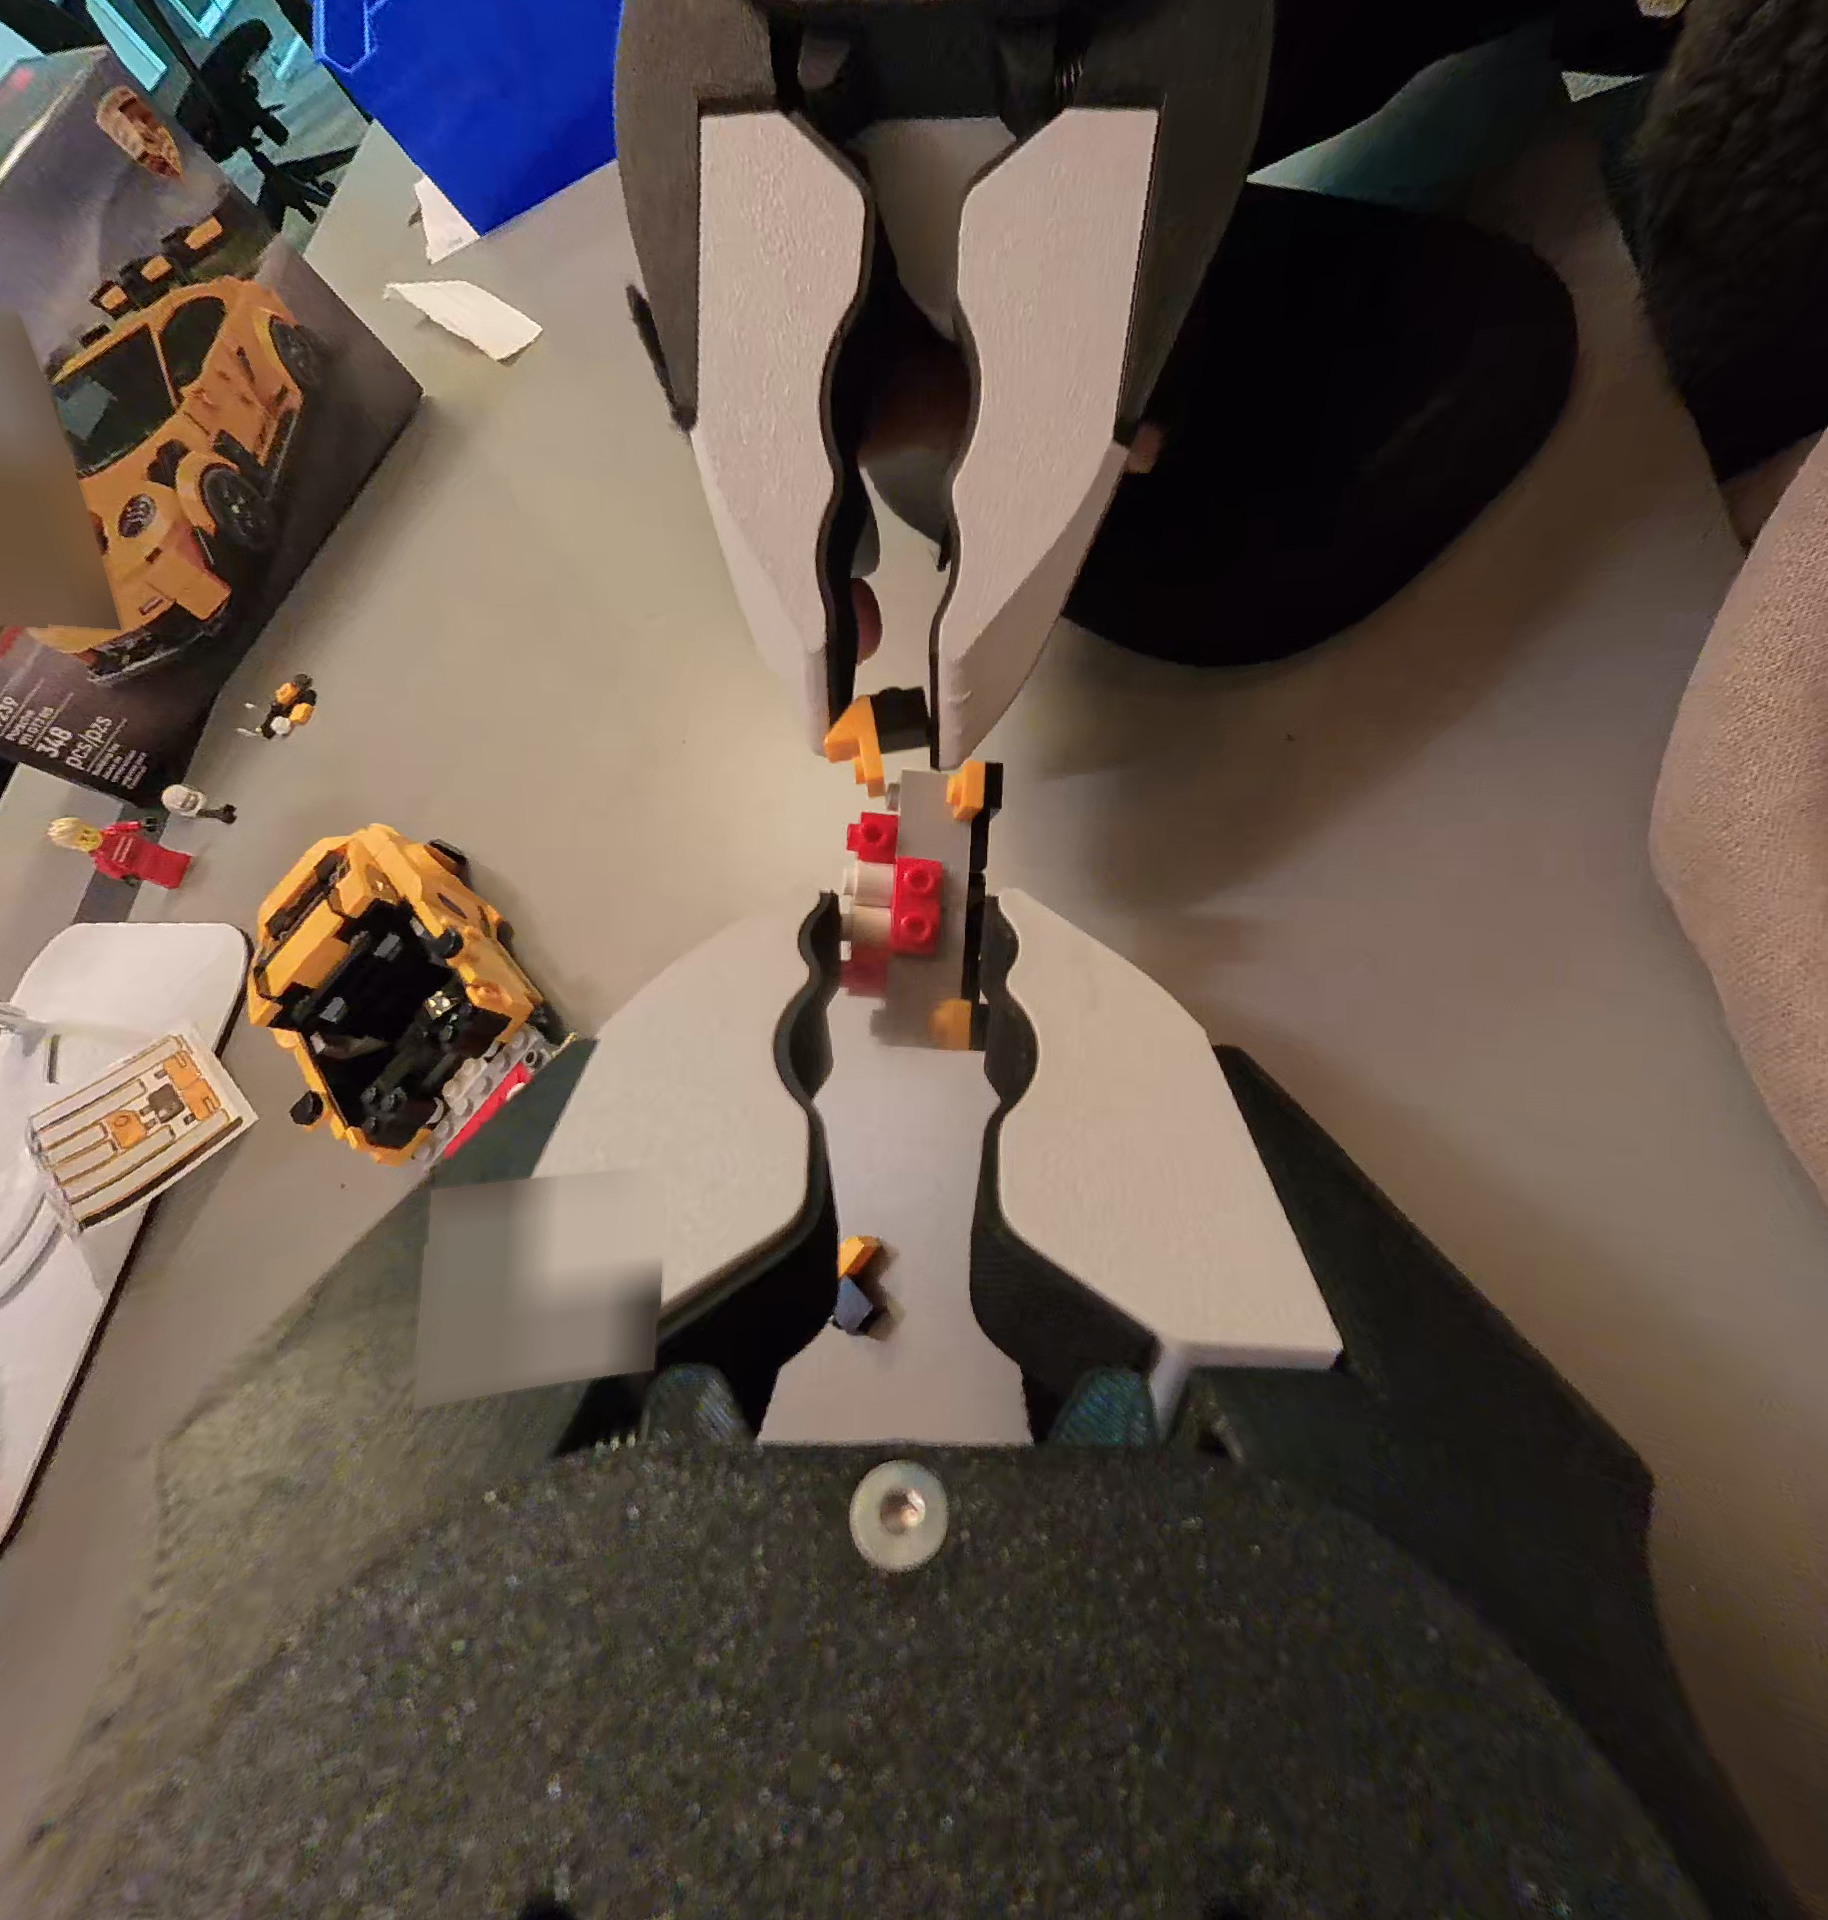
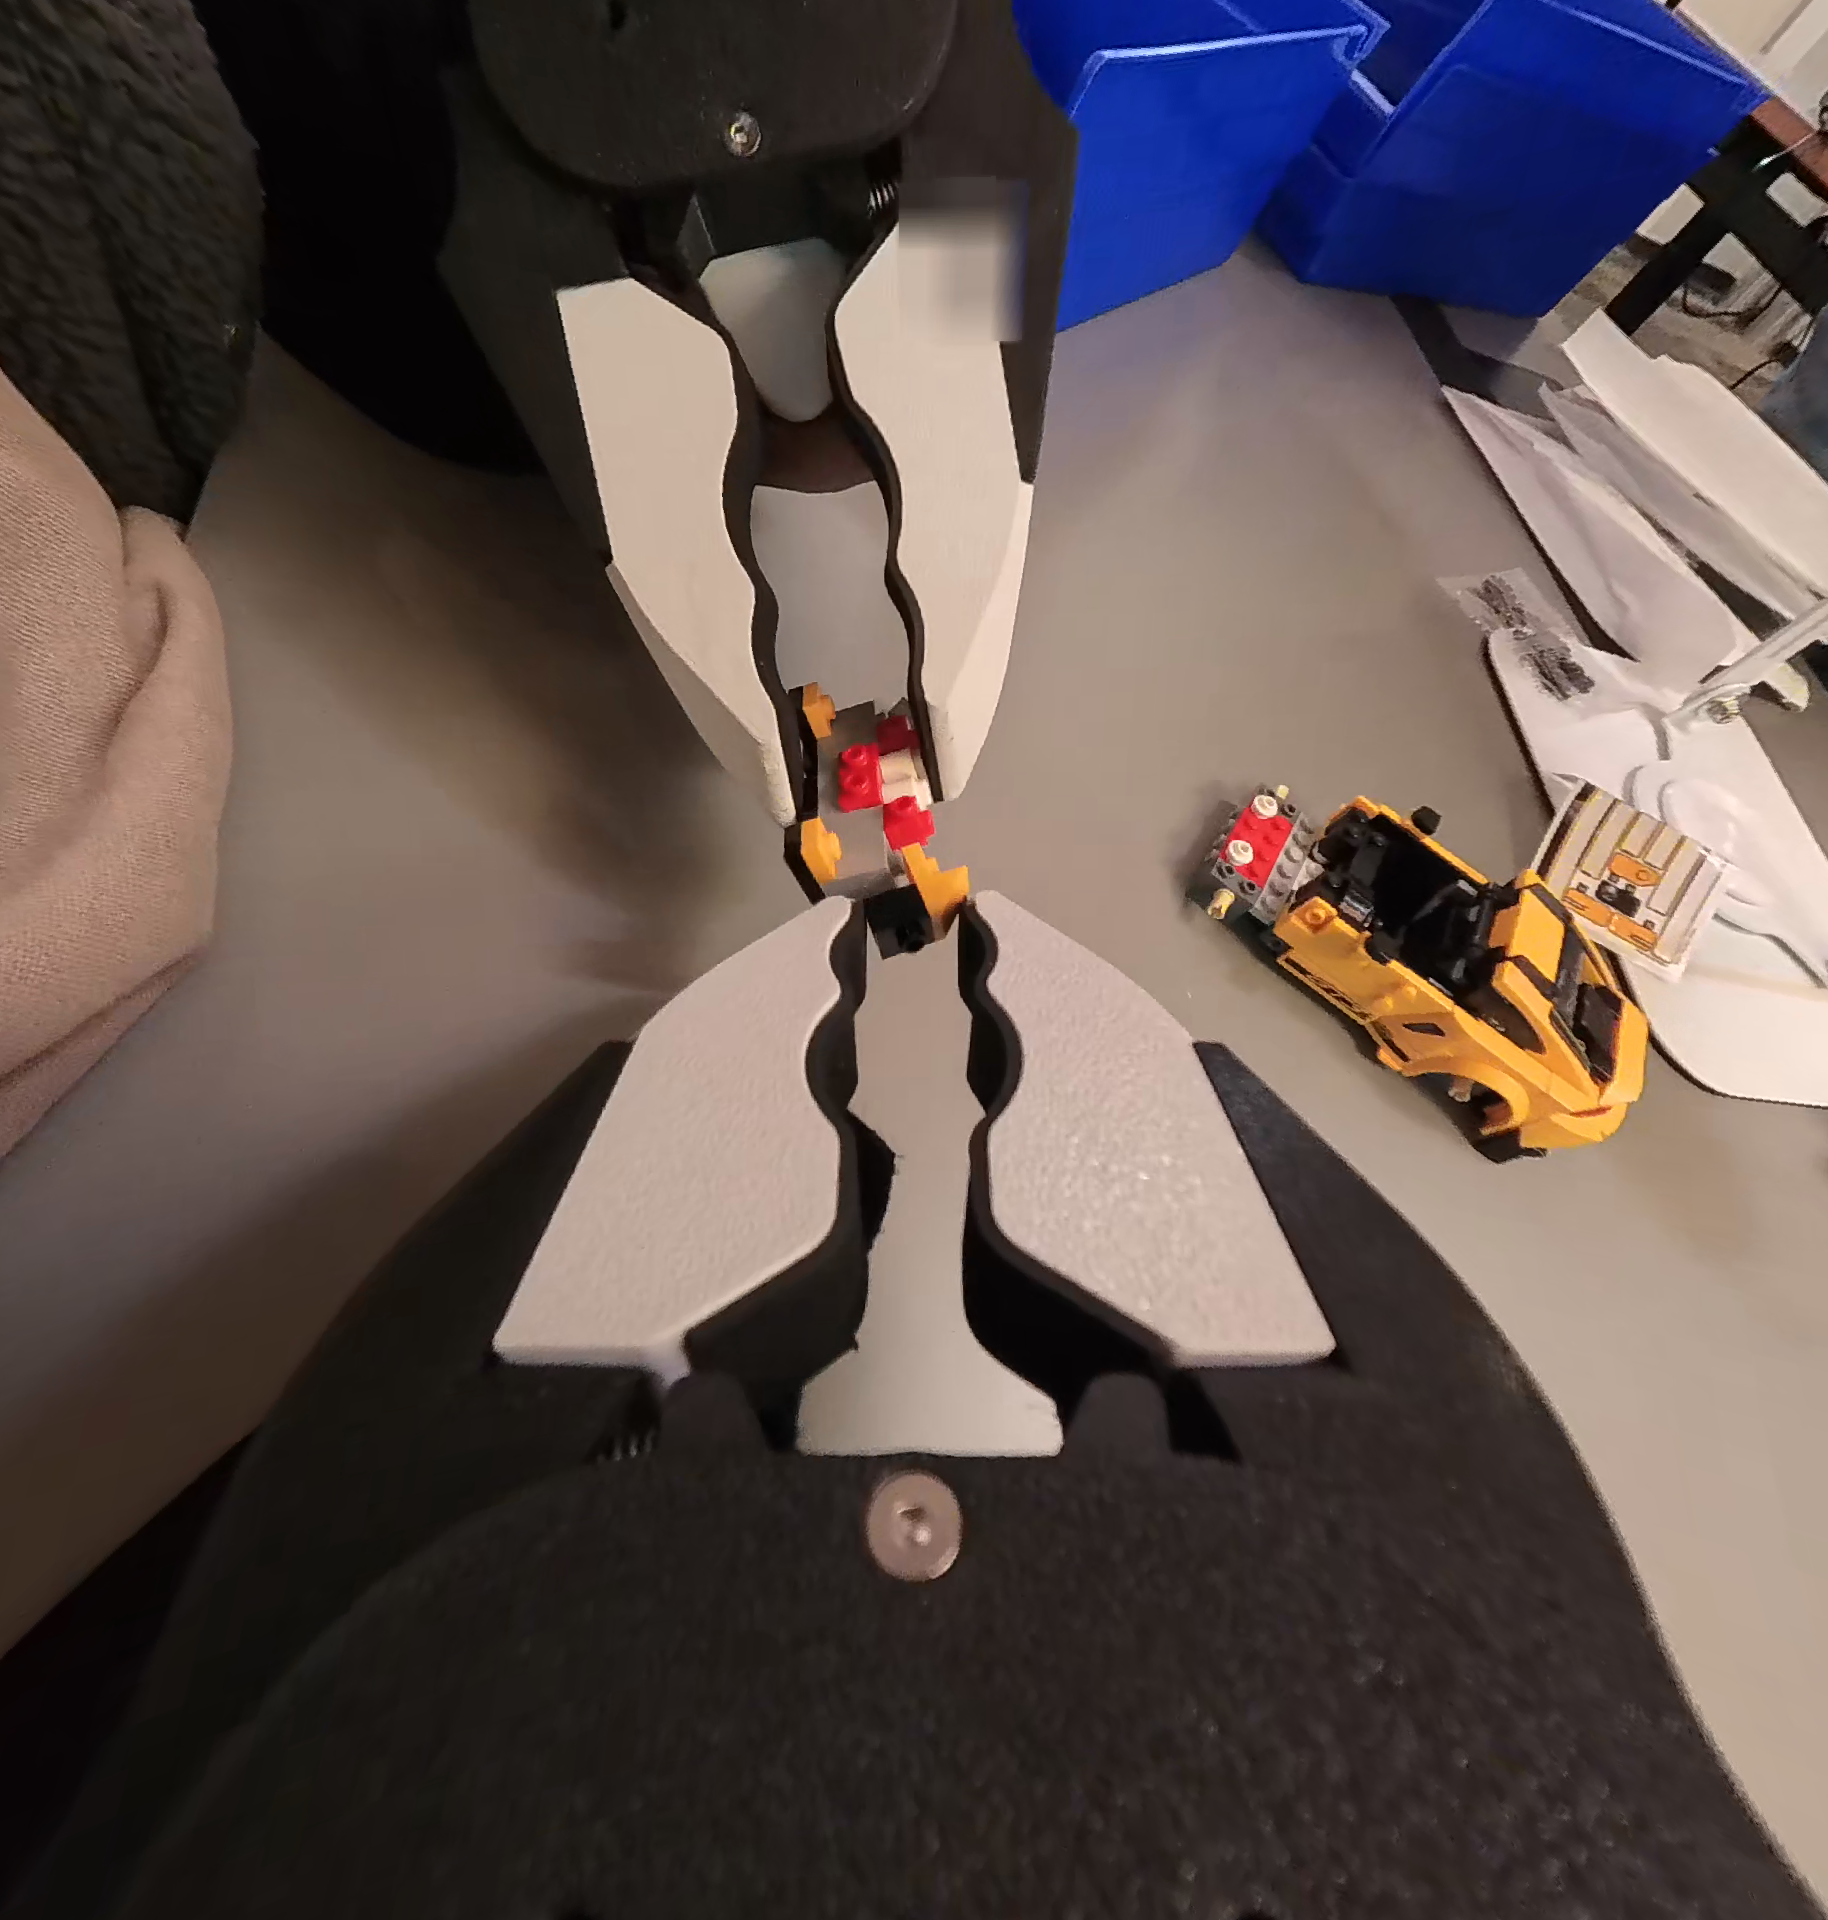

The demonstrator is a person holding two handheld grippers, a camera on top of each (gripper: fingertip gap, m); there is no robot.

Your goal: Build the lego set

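Note:
My left gripper (image 1: 910, 914) is shut on a small sub-assembly (image 1: 925, 894): a grey plate with red, white, orange and black bricks. My right gripper (image 2: 912, 909) is shut on a small orange and black piece (image 2: 915, 914). The two grippers face each other tip to tip above the table. The small piece meets the near end of the sub-assembly (image 2: 868, 821). In the left wrist view the right gripper (image 1: 889, 738) comes in from above with the piece (image 1: 879, 727). In the right wrist view the left gripper (image 2: 868, 795) does the same. A part-built yellow car (image 1: 390, 997) (image 2: 1440, 966) lies aside.
The set's box (image 1: 183, 416), a minifigure (image 1: 125, 847) and a sticker sheet (image 1: 141, 1122) lie to the left. A loose orange and dark piece (image 1: 858, 1283) lies on the table under my left gripper. Blue bins (image 2: 1409, 135) and papers stand at the back. A beige sleeve (image 2: 48, 727) is close by. My two grippers' fingertips are within a few centimetres of each other. From either gripper's tips it is about 15 centimeters to the part-built yellow car (image 1: 390, 997). Seen from the right wrist view (image 2: 1427, 934) as well.

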